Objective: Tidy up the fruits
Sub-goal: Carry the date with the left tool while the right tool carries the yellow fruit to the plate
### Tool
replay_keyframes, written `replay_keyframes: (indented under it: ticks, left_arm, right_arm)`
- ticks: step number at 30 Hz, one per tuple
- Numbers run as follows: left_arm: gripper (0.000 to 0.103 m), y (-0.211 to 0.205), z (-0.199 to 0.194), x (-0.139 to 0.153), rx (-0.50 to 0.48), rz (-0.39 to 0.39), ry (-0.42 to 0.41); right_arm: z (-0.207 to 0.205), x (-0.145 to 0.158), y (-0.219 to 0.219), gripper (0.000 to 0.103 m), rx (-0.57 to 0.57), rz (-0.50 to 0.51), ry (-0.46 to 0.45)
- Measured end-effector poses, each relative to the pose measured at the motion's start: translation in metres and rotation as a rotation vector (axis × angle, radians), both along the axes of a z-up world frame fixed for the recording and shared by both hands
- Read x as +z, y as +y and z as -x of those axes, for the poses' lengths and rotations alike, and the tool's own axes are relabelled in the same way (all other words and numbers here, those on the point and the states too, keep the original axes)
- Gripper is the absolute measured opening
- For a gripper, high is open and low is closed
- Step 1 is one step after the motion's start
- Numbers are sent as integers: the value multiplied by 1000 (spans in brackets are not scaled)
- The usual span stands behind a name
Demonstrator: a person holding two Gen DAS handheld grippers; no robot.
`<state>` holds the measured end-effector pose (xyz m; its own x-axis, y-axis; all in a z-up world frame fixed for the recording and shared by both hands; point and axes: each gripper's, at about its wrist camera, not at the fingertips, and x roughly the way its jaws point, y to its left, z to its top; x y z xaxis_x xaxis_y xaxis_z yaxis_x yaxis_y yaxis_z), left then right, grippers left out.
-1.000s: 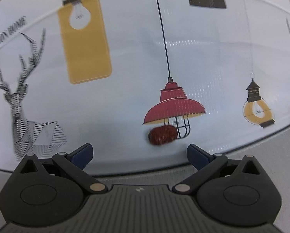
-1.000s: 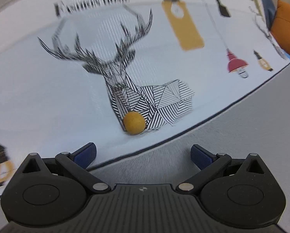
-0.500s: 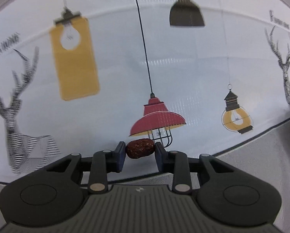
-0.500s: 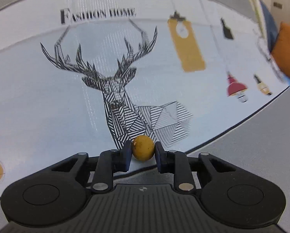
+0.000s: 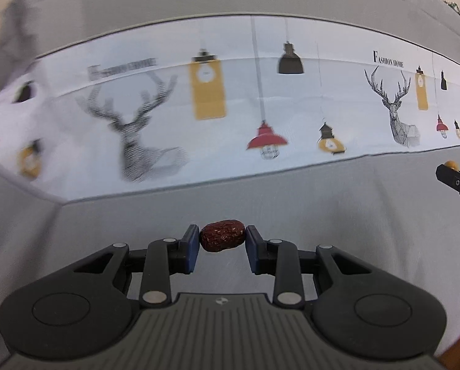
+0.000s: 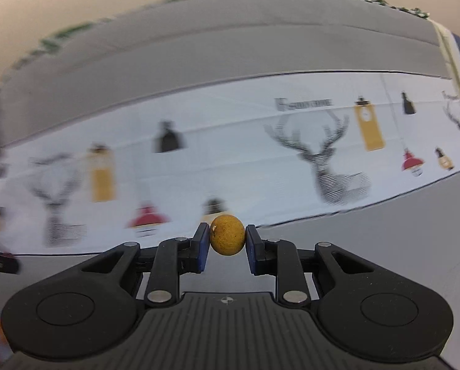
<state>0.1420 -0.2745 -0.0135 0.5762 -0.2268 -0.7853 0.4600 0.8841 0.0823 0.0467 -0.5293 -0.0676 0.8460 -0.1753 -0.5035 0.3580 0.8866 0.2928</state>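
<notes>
My left gripper [image 5: 222,240] pinches a wrinkled red date [image 5: 223,239] at lower centre; my right gripper [image 6: 227,240] clamps a round yellow fruit [image 6: 227,239].

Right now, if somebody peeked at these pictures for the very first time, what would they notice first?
Probably the wrinkly dark red fruit pinched in the left gripper, front and center, and the round yellow fruit pinched in the right gripper. Behind both lies the white cloth printed with deer and hanging lamps.

Only the right gripper [image 5: 449,172] stands over the grey surface [image 5: 322,203].
</notes>
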Motion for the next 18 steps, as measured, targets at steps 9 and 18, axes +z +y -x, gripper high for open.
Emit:
replay_keyframes:
  ticks: [9,18]
  left_arm:
    - [36,128,106,42,84,-37,-53]
    - [36,217,184,32,136,-74,-39]
  right_arm:
    - [83,38,144,26,195,-39,0]
    - [140,58,246,26,376,3,29]
